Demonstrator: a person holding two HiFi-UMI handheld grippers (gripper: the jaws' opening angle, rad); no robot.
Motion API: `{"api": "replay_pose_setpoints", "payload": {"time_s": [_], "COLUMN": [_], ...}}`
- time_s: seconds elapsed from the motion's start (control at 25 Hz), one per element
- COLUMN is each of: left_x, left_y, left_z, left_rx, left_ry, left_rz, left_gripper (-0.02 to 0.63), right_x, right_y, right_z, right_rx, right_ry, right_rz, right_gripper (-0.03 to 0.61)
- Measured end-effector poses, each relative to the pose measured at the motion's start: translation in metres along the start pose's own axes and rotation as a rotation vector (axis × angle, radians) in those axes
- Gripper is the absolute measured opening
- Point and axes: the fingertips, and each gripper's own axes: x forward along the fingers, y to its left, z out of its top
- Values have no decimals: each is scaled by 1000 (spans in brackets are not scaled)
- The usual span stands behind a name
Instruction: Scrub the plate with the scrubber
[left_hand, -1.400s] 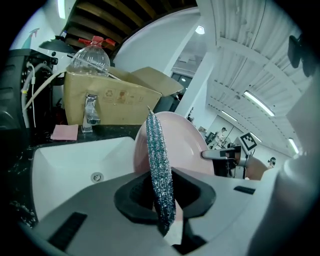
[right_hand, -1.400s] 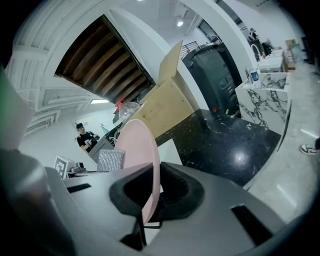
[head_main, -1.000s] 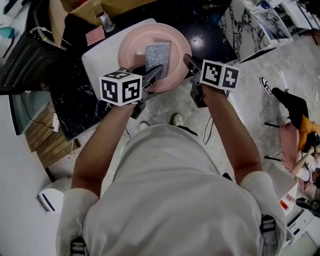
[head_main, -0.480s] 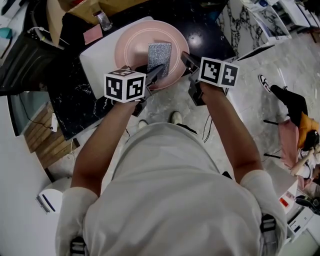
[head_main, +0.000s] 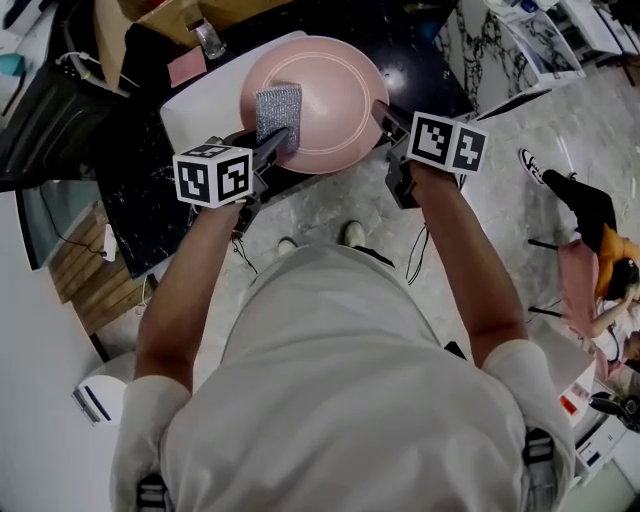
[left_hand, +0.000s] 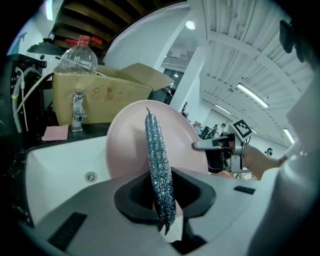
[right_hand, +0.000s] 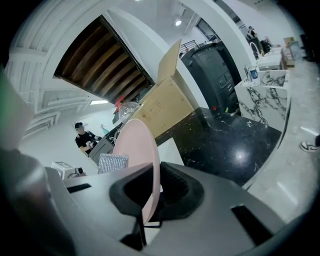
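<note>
My left tongs (head_main: 272, 143) are clamped on the near edge of a flat rectangular scrubber of glittery silver-blue woven mesh (head_main: 278, 110). In the left gripper view it stands edge-on between the jaws as a thin, rough strip.

My right tongs (head_main: 383, 115) are closed on the right rim of the round, smooth, matte pink plate (head_main: 325, 95). The right gripper view shows that rim pinched edge-on between the dark padded jaws.

The plate is held up and tilted over the white, glossy rectangular sink (left_hand: 55, 165). The scrubber sits at the left part of the plate's face, pad side toward it. I cannot tell whether they are touching or just apart.

Each tong carries a white cube with black square markers, the left cube (head_main: 213, 176) nearer me than the right cube (head_main: 448, 143).

The sink is set in a black, polished, stone-look tabletop (right_hand: 235, 140) with white veins. At the far side are:
- a chrome faucet (left_hand: 77, 107)
- a folded pink cloth (left_hand: 55, 132) just left of the faucet
- a brown cardboard box (left_hand: 100, 95) with its flap open
- a clear, crinkled plastic bottle (left_hand: 75, 57) above the box
</note>
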Motion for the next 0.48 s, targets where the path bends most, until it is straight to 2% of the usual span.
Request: {"api": "replay_pose_setpoints", "payload": {"time_s": [0.28,0.48], "left_x": [-19,-12], "left_y": [24,-17], "left_z": [5,14], "left_rx": [-24,-24], "left_ry": [-36,-67], "left_rz": [46,-62], "left_gripper": [69,67], "right_x": [1,7], "right_y": [-4,2], "right_z": [-5,-7], "right_rx": [7,8], "right_ry": [5,3], "right_rz": [-13,-7], "right_gripper": [26,23]}}
